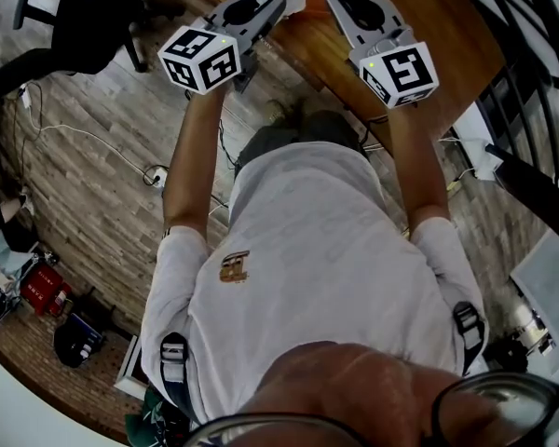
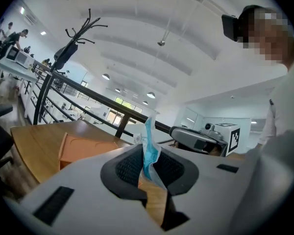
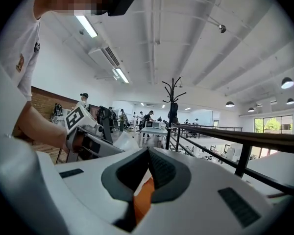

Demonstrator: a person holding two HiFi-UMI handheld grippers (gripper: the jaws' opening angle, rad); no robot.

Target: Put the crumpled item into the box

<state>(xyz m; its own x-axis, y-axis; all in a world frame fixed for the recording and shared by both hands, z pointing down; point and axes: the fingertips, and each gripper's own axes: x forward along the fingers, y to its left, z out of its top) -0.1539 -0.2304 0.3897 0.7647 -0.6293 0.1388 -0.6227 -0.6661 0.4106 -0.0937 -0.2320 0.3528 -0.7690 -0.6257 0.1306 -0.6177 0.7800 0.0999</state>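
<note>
At the far left of the left gripper view we see an orange box (image 2: pixel 85 148) lying on the wooden table (image 2: pixel 32 141). It shows only one side wall and a rim, so we cannot tell how deep it is or whether anything is inside.

Next comes the left gripper (image 2: pixel 148 153), its jaws drawn narrow and pinching the crumpled item (image 2: pixel 150 143), a blue-and-white scrap. The scrap stands upright between the pads, with its long axis running up past the tips and its lower end tucked down into the gap. The relation that matters for the drop is that the box sits ahead of these jaws, off to their left and lower. We judge that the scrap has to travel that way before the jaws let go, and the left hand is already the nearer one.

Further right is the right gripper (image 3: pixel 148 153), its jaw tips together with nothing between them. An orange patch shows beneath its jaws — perhaps the same box, but we cannot tell.

The head view cuts the table off at its top edge and shows no box at all.
</note>
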